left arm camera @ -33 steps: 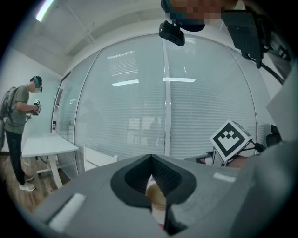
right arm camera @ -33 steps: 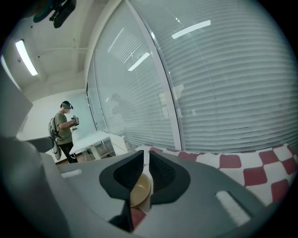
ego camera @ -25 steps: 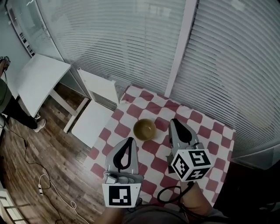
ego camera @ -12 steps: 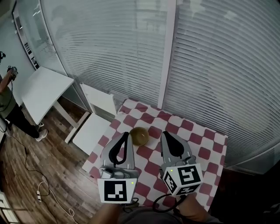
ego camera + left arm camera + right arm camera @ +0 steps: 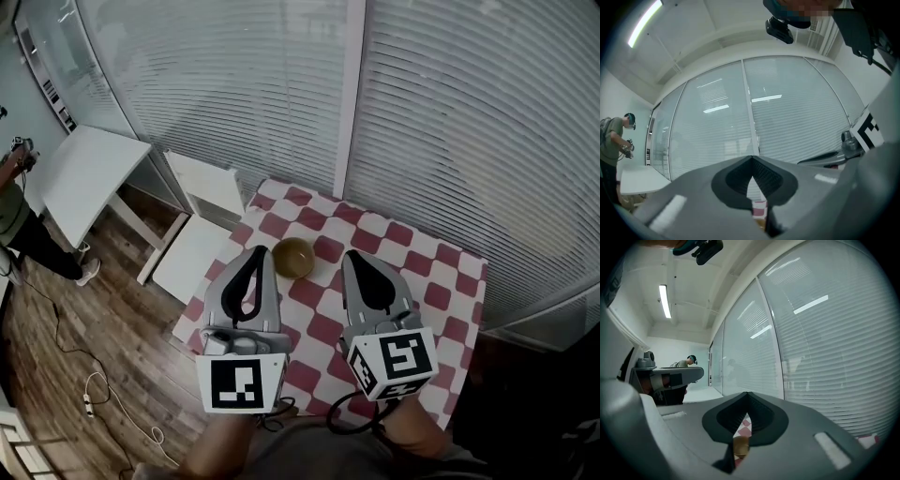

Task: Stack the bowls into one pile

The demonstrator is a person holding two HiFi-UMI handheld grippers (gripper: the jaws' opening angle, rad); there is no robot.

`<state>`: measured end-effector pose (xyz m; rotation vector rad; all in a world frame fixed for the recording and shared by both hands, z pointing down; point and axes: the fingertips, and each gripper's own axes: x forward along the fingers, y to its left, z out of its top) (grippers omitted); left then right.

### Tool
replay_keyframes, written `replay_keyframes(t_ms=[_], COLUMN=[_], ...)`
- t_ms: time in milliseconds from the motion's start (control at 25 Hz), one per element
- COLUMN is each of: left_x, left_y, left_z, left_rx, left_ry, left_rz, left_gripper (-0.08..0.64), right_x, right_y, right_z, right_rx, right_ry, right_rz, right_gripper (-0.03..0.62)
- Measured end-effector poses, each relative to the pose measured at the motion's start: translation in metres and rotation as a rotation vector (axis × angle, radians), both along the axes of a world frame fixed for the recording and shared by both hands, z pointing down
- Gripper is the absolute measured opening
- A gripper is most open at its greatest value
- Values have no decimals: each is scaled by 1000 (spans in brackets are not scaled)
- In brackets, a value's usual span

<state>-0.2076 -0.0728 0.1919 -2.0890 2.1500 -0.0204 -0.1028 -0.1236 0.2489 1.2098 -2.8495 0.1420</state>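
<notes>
Left tongs [image 5: 260, 253] and right tongs [image 5: 355, 256] hover closed, empty; a careless swing could knock the olive-brown round bowl [image 5: 293, 257] off the checked surface [image 5: 441, 281].

I held my left gripper [image 5: 260, 253] and right gripper [image 5: 355, 256] side by side, level and pointing away from me, each with jaws closed together on nothing.

I note the checkered table [image 5: 441, 291] open across its right and near parts; only the bowl [image 5: 293, 257] sits near the far left corner. Blinds [image 5: 450, 131] close off the far edge. A white bench [image 5: 192, 255] stands just beside the left edge.
</notes>
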Motion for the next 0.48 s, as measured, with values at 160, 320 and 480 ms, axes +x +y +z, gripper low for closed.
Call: replay_keyframes(t_ms=[160, 320, 480], left_x=[2, 3, 2], left_y=[1, 3, 4], left_z=[-1, -1, -1], left_rx=[1, 3, 5], left_ry=[1, -2, 1], left_rz=[9, 13, 12], left_gripper=[0, 0, 0], right_x=[0, -1, -2], right_y=[5, 7, 8], right_z=[-1, -3, -4], right_rx=[11, 21, 30], right_ry=[17, 13, 4], right_rz=[-7, -16, -21], right_gripper=[25, 25, 25])
